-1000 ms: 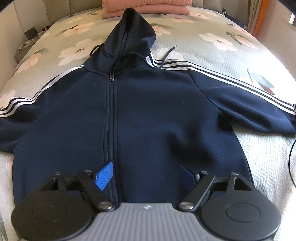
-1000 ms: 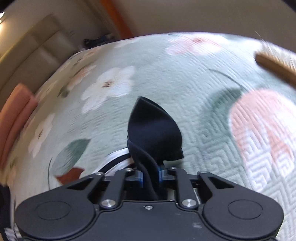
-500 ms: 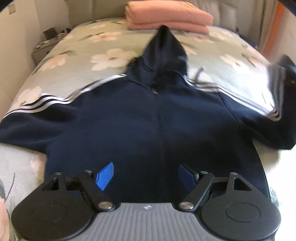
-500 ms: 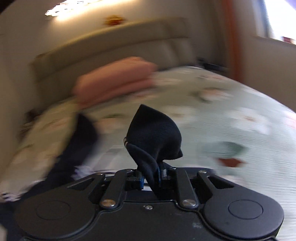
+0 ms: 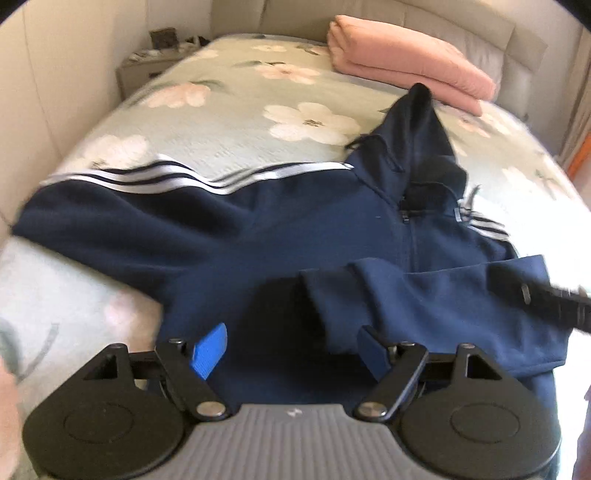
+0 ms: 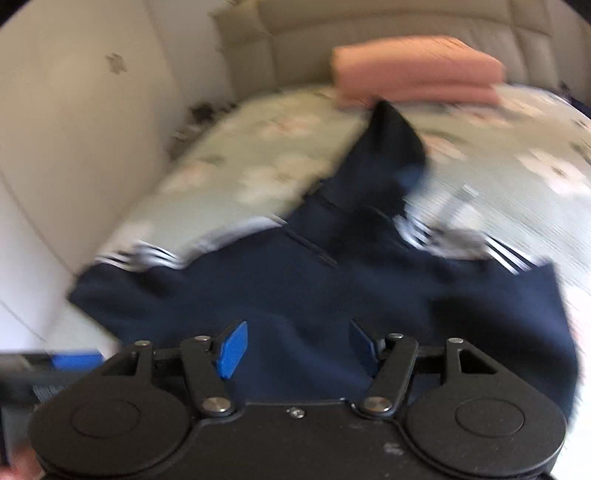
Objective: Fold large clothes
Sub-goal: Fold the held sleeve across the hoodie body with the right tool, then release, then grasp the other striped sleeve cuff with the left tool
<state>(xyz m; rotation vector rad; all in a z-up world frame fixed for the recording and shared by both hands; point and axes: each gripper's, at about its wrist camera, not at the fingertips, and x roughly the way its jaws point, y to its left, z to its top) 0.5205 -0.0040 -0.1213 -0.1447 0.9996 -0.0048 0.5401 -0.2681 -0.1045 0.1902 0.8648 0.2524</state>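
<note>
A navy zip hoodie (image 5: 295, 236) with white sleeve stripes lies face up on the floral bedspread (image 5: 229, 122). Its right sleeve (image 5: 424, 295) is folded across the chest, cuff near the middle. Its left sleeve (image 5: 122, 206) lies stretched out to the left. My left gripper (image 5: 291, 350) is open and empty above the hem. My right gripper (image 6: 299, 345) is open and empty over the hoodie's lower body (image 6: 295, 295); that view is blurred. The right gripper also shows at the right edge of the left wrist view (image 5: 546, 299).
A folded pink blanket (image 5: 410, 62) lies at the head of the bed against the padded headboard (image 5: 369, 22). A nightstand (image 5: 147, 66) stands at the far left by the wall. The bed edge is close at the left.
The right gripper carried the right sleeve over the chest, opened and let it go. The left gripper swung its view to the left and stayed open.
</note>
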